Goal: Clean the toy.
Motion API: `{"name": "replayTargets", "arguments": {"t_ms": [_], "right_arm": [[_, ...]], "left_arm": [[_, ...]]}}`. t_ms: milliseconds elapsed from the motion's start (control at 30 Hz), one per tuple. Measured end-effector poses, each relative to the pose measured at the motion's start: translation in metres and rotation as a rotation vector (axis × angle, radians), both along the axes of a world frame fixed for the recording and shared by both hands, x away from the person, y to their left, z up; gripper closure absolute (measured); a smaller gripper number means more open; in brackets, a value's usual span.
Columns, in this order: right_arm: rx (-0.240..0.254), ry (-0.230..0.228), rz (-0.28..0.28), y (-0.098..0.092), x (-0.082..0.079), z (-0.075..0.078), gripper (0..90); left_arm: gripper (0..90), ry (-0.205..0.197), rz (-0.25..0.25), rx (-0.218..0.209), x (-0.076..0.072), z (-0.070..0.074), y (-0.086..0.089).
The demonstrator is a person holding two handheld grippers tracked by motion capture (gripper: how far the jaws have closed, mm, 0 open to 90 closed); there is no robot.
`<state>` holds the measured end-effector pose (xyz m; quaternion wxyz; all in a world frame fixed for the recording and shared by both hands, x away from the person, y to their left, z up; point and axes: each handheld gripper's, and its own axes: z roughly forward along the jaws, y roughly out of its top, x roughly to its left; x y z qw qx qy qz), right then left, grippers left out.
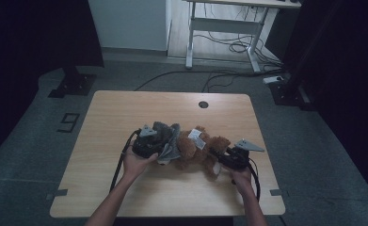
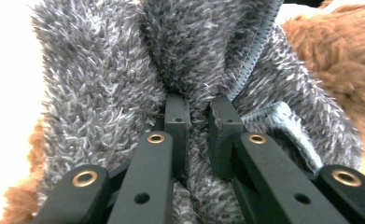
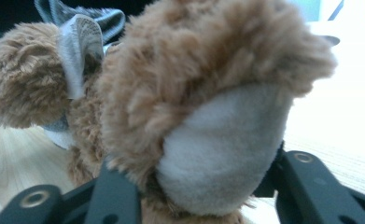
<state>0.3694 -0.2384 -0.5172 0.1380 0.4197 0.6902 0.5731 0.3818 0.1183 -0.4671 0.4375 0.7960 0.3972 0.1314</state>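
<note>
Left gripper view: your jaws are pinching the grey fleece (image 2: 124, 79); right jaws are clamping around the bear's foot (image 3: 217, 154).

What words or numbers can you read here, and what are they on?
"9": a big dark number on the floor, left of the table.
White tag on the teddy bear: too small to read in the high view; in the right gripper view its print is blurred.
Nothing else has writing.
</note>
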Motion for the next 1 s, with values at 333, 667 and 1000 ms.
{"name": "replayTargets", "arguments": {"t_ms": [333,667,1000], "right_arm": [[-0.02,-0.004,0.029,-0.002,0.0,-0.003,61.1],[-0.019,-0.011,0.022,-0.004,0.002,-0.006,62.8],[-0.026,-0.049,0.048,-0.002,0.001,-0.005,63.6]], "left_arm": [[79.6,-0.004,0.013,-0.017,-0.008,0.003,0.018],[79.7,0.023,0.111,0.009,-0.012,-0.004,0.055],[79.5,-0.079,0.043,-0.047,-0.006,0.06,0.027]]}}
